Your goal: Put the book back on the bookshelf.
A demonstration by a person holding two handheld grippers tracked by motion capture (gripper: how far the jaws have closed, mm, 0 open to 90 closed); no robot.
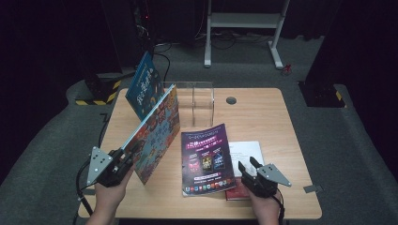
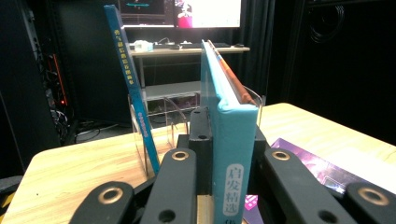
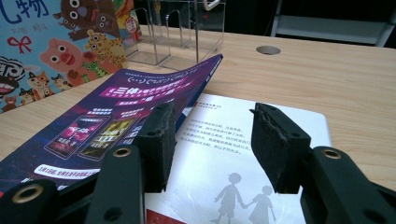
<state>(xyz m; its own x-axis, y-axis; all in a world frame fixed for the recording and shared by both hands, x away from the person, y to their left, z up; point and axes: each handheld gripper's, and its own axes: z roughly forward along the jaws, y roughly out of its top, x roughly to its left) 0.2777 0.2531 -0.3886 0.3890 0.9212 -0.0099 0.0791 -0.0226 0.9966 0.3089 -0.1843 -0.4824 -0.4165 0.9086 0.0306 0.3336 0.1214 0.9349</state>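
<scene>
Picture book [image 1: 157,126] stands on edge at the table's [image 1: 263,112] left, its near end clenched between the jaws of the left gripper [image 1: 129,161]. The left gripper view looks along its teal spine [image 2: 231,154] (lettered in white), something the high view hides. Right gripper [image 1: 248,168] hovers released, jaws apart over a white book [image 3: 261,154] beside a purple magazine [image 1: 206,157]. A clear plastic rack [image 1: 199,98] at the back holds a blue book [image 1: 143,84], leaning.
</scene>
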